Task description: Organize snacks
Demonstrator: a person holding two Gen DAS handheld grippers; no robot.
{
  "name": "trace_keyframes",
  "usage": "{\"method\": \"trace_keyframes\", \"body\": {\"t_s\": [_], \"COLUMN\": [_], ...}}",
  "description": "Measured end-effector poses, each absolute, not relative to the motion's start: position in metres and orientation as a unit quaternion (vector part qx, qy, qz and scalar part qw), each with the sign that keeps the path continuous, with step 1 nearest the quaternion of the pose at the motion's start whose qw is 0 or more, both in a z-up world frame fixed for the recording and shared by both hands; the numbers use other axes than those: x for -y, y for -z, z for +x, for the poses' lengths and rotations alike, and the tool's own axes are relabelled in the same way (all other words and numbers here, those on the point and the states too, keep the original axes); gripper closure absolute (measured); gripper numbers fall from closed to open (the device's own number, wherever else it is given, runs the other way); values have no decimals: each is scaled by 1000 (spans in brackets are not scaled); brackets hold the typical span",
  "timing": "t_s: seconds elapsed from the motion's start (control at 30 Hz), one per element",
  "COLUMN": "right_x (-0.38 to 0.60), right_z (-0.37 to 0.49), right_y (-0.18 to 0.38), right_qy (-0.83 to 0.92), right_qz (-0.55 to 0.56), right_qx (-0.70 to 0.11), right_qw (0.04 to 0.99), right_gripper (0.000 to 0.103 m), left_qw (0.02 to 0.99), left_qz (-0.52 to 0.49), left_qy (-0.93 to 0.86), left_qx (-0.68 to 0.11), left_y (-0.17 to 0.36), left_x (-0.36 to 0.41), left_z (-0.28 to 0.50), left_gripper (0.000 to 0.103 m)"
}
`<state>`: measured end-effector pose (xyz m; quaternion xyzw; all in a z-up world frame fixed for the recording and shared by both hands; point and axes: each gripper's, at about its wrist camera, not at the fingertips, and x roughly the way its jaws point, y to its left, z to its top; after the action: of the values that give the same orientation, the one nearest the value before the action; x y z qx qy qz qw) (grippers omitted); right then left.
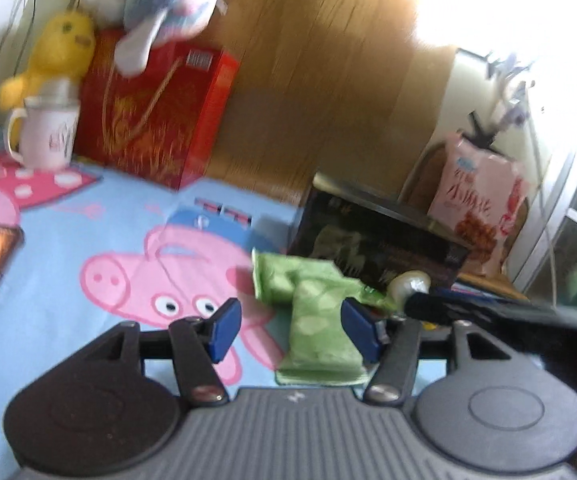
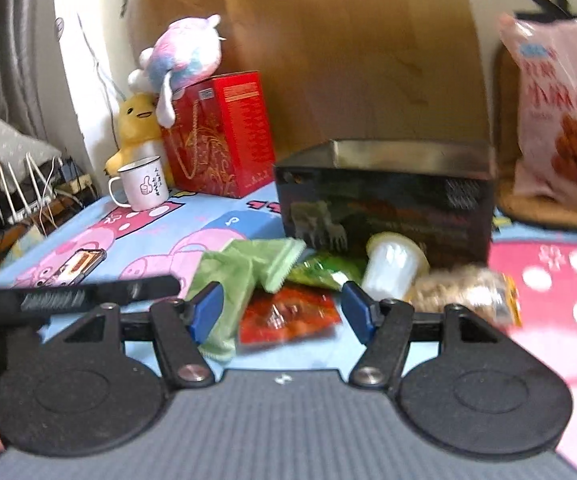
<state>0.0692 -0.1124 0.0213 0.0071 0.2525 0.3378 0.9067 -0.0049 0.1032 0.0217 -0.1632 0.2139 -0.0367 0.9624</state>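
the left gripper (image 1: pixel 286 330) stands wide apart, holding nothing; its right pad (image 1: pixel 362 330) sits against the edge of the lower of two light green wafer packets (image 1: pixel 320 332), the other pad well off it, so the packet lies only partly in the gap, a likely line-up for a pick. the right gripper (image 2: pixel 284 312) is also wide and empty, hovering over the snack pile with a red packet (image 2: pixel 288 314) lying between its pads, probably its target.

taking the black box (image 2: pixel 384 196) as landmark: all loose snacks lie just in front of it on the blue cartoon-pig cloth (image 1: pixel 68 240), heaped together, which suggests they were tipped out there to be sorted into the open-topped box. the green wafer packets (image 2: pixel 244 276) lie at the box's front left corner, one across the other. a darker green packet (image 2: pixel 324 270) rests in front of the box, partly under the wafer packet's serrated end. a white jelly cup (image 2: pixel 394 266) lies tipped on its side against the box front, and a clear bag of pale nuts or biscuits (image 2: pixel 460 288) lies just right of the cup.

left of the box and farther back stand a red gift box (image 2: pixel 220 136) and an enamel mug (image 2: pixel 142 188), with a yellow plush (image 2: pixel 136 124) behind and a pink plush (image 2: pixel 184 56) on top. right of the box a large pink snack bag (image 2: pixel 556 112) leans upright, out of the way of the pile.
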Motion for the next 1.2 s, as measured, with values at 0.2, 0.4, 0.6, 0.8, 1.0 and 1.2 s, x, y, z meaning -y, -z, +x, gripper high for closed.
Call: {"method": "trace_keyframes", "body": {"t_s": [0.2, 0.4, 0.6, 0.8, 1.0, 1.2], "right_x": [74, 41, 54, 83, 105, 104], "right_z": [103, 125, 109, 73, 44, 39], "right_y": [-29, -17, -15, -15, -17, -23], "right_qy": [-361, -384, -389, -402, -392, -401], "right_qz": [-26, -62, -78, -66, -55, -85], "right_qx": [-259, -299, -318, -324, -300, -264], "right_qw": [895, 871, 861, 854, 868, 873], "right_gripper": [55, 68, 92, 89, 69, 50], "left_qw": [983, 989, 987, 986, 980, 959], "left_qz": [-117, -98, -108, -108, -112, -158], "left_qy": [26, 24, 30, 32, 34, 57], "left_qx": [-138, -110, -111, -125, -162, -227], "left_y": [-27, -30, -28, -27, -27, -22], "left_x": [-89, -81, -84, -84, -85, -99], "left_z": [-34, -39, -38, -35, -28, -39], "left_gripper": [39, 37, 36, 36, 30, 30]}}
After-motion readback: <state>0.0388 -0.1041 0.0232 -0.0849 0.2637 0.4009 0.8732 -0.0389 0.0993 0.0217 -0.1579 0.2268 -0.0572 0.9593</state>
